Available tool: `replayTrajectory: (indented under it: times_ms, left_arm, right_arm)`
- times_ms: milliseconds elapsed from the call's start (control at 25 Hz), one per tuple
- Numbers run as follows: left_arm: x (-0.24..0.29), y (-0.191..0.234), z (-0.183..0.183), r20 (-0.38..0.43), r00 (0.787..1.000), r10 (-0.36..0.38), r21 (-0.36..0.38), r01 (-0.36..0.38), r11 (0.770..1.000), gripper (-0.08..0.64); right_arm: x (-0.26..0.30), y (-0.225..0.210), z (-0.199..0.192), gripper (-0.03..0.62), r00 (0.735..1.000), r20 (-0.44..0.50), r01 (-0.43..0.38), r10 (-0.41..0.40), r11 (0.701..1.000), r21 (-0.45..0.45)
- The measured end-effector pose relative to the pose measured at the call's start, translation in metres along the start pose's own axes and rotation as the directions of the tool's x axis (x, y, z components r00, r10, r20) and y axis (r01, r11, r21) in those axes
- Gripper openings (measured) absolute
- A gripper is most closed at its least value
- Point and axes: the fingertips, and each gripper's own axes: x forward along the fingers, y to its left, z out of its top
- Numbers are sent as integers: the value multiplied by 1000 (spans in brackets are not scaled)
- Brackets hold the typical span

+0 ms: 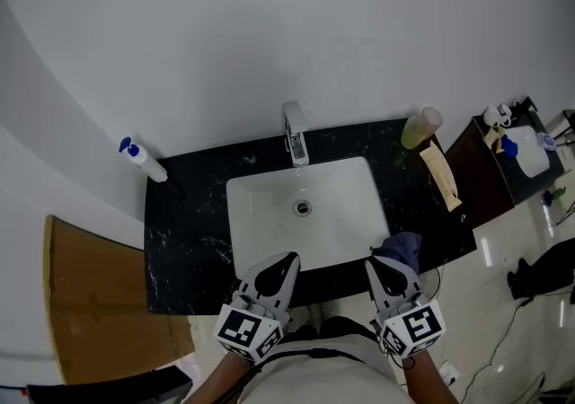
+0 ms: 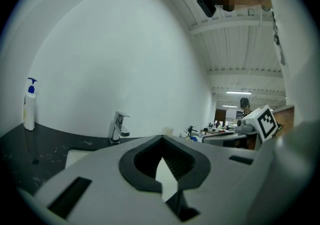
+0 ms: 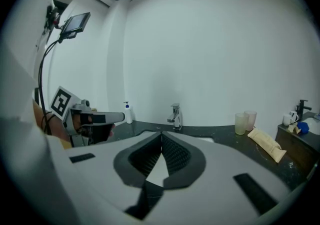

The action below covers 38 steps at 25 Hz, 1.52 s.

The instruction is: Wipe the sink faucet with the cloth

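Right claw (image 3: pixel 161 135) closed on nothing; left claw (image 2: pixel 161 139) likewise. Blue cloth (image 1: pixel 402 248) at the tabletop's (image 1: pixel 189 241) front edge looks soft, light, limp; I'd pinch a raised fold.

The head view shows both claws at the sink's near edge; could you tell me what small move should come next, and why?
Probably carry the right claw forward over the sink toward the faucet. Its jaws are shut with the cloth at their tip, seemingly pinched, and the faucet stands at the far rim, well apart from the cloth.
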Motion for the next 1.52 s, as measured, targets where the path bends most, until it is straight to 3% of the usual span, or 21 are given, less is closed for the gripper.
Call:
replayTrajectory:
  times_ms: [320,600,800,1000,1120,1320,1520]
  left_arm:
    - [26,-19,3,-30,1000,-11,9,11,1000,0]
    - [75,-60,-30,-97,987,-126,3,127,992,0]
    - [112,-108,-58,-162,952,-260,-12,261,965,0]
    - [139,-157,-88,-234,885,-403,-34,407,913,0]
    - [147,-174,-100,-268,845,-462,-43,469,882,11]
    - [150,-174,-106,-290,828,-480,-52,488,872,55]
    - [143,-169,-108,-297,829,-473,-51,481,875,55]
  right_arm:
    - [-9,-30,-8,5,1000,-21,5,-5,1000,-6]
    - [-26,-82,-52,6,992,-103,79,-79,997,2]
    - [-41,-108,-83,6,976,-177,128,-124,992,12]
    - [-47,-122,-108,9,960,-248,143,-128,989,40]
    - [-39,-123,-117,130,949,-299,108,-101,994,7]
    - [-27,-123,-127,230,935,-349,68,-69,998,-16]
    - [-22,-130,-146,230,906,-417,59,-67,998,-33]
